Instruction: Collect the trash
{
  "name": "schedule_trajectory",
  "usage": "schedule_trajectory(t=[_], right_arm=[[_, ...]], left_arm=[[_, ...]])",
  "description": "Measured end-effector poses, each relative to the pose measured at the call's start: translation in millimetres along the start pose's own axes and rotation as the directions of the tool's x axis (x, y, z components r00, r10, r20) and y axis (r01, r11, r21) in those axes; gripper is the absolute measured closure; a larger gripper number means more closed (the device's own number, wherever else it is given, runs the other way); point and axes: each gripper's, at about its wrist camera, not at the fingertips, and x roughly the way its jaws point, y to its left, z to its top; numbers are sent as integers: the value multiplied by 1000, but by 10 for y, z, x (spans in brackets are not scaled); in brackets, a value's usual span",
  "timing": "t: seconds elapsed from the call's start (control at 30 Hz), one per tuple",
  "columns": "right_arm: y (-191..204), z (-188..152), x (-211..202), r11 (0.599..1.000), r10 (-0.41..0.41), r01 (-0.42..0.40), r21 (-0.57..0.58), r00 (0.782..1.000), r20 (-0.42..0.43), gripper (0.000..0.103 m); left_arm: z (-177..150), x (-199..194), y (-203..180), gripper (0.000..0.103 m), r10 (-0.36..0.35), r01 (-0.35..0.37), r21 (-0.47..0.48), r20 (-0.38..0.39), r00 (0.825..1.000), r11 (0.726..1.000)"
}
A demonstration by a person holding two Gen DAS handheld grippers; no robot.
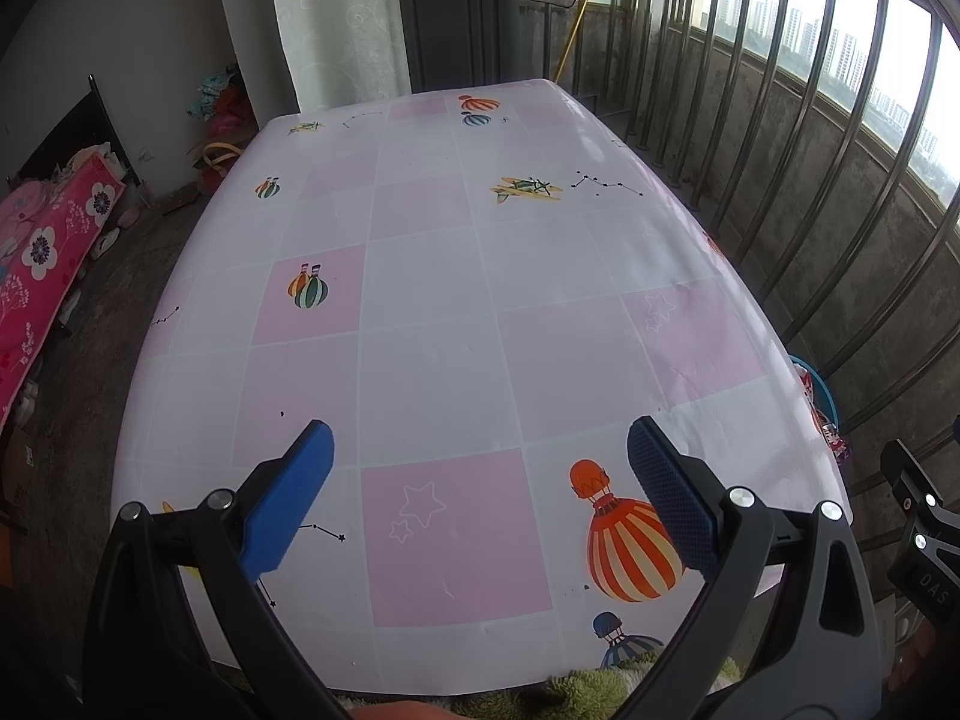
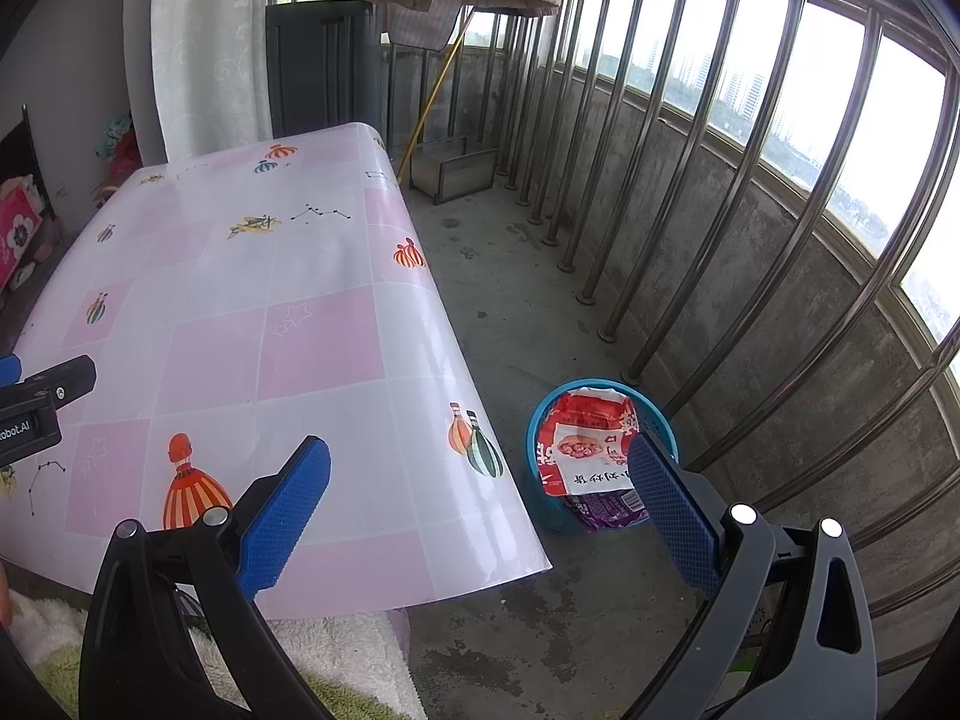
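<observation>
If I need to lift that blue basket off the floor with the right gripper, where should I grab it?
Probably the blue basket's rim on the table side, coming from above. The basket stands upright on the floor beside the table, and the red snack bag fills its mouth, but bare rim shows there. The right gripper is open, so one finger can go inside the wall, one outside.

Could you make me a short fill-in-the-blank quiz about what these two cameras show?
1. The red snack wrapper sits inside a ____ basket.
2. That basket stands on the ____, beside the table.
3. The left gripper and right gripper are both ____, holding nothing.

Missing words: blue; floor; open
</observation>
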Motion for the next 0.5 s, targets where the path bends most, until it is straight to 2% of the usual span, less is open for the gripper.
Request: schedule_trajectory(t=[0.5], right_arm=[[-1, 1, 3, 1000, 2, -2, 0, 1000, -2, 6]], left_arm=[[-19, 3, -4, 9, 1, -1, 2, -2, 1000, 1000]])
